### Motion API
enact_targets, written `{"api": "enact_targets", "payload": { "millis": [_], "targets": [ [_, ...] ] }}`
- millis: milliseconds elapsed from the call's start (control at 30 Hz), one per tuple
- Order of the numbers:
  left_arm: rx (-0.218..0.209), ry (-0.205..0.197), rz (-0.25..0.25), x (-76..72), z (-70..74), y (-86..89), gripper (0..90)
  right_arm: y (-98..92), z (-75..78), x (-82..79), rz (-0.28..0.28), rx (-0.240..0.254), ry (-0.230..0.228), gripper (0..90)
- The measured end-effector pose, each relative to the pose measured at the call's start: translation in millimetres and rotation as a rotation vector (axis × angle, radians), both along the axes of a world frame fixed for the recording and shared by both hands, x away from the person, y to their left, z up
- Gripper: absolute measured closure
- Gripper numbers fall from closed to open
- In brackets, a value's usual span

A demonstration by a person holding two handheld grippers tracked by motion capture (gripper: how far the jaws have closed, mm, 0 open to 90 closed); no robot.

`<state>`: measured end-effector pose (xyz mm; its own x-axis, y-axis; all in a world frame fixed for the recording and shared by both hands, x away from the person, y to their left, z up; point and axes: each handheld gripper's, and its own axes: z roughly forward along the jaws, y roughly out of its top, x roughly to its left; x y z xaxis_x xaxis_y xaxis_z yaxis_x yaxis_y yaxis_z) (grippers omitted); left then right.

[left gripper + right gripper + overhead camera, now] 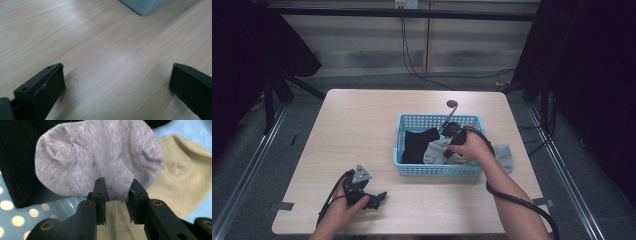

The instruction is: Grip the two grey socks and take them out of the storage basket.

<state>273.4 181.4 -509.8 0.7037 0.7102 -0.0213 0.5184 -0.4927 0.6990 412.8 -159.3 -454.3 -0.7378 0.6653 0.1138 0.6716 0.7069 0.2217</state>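
Right tongs (117,202) pinch a grey sock (100,157) inside the blue basket (439,170); left tongs (117,87) gape wide.

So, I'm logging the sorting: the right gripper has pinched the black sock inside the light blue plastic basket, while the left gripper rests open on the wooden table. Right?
Not quite. The right gripper has pinched the grey knitted sock, not the black one, as the right gripper view shows. The rest holds: it is inside the light blue plastic basket, and the left gripper rests open on the wooden table.
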Motion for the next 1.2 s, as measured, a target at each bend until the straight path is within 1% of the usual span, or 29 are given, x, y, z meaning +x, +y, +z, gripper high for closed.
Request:
{"api": "enact_targets", "payload": {
  "millis": [33,67,133,200,233,333,367,467,567,633,700,733,767,800,967,1133,1200],
  "targets": [
    [0.002,-0.001,-0.001,0.1,0.1,0.1,0.0,0.6,0.4,-0.1,-0.002,-0.001,-0.001,71.9],
    [0.002,-0.001,-0.001,0.1,0.1,0.1,0.0,0.5,0.9,0.6,0.007,-0.004,-0.007,72.5],
    [0.002,-0.001,-0.001,0.1,0.1,0.1,0.0,1.1,2.4,0.6,0.004,-0.004,-0.002,73.2],
    [0.002,-0.001,-0.001,0.1,0.1,0.1,0.0,1.5,5.4,0.9,0.012,-0.005,-0.009,73.4],
    [0.002,-0.001,-0.001,0.1,0.1,0.1,0.0,1.7,9.2,0.9,0.014,0.0,-0.011,73.4],
    [0.002,-0.001,-0.001,0.1,0.1,0.1,0.0,2.1,13.5,0.3,0.022,-0.007,-0.015,74.7],
    [0.002,-0.001,-0.001,0.1,0.1,0.1,0.0,2.3,15.3,0.0,0.023,-0.018,-0.014,75.4],
    [0.002,-0.001,-0.001,0.1,0.1,0.1,0.0,1.0,18.6,0.2,0.035,-0.016,-0.01,76.3],
    [0.002,-0.001,-0.001,0.1,0.1,0.1,0.0,-1.0,22.5,0.4,0.032,-0.023,-0.013,77.4],
    [0.002,-0.001,-0.001,0.1,0.1,0.1,0.0,-2.8,24.9,0.9,0.043,-0.028,-0.014,77.9],
    [0.002,0.0,-0.001,0.1,0.1,0.1,0.0,-3.3,28.1,0.5,0.037,-0.032,-0.011,78.4],
    [0.002,-0.001,-0.001,0.1,0.2,0.1,0.0,-3.9,30.1,0.9,0.044,-0.04,-0.013,78.6],
    [0.002,0.0,-0.001,0.1,0.2,0.1,0.0,-4.5,31.4,1.0,0.046,-0.036,-0.016,78.8],
    [0.002,0.0,-0.001,0.1,0.1,0.1,0.0,-4.7,34.0,1.0,0.044,-0.046,-0.017,78.9],
    [0.002,0.0,-0.001,0.1,0.1,0.1,0.0,-7.4,42.7,1.4,0.053,-0.048,-0.017,79.3],
    [0.002,0.0,-0.001,0.1,0.2,0.1,0.0,-12.0,51.2,1.6,0.044,-0.031,-0.018,80.0],
    [0.004,0.004,-0.003,0.1,0.5,0.3,0.0,-14.1,54.8,1.7,0.051,-0.041,-0.016,80.3]
  ]
}}
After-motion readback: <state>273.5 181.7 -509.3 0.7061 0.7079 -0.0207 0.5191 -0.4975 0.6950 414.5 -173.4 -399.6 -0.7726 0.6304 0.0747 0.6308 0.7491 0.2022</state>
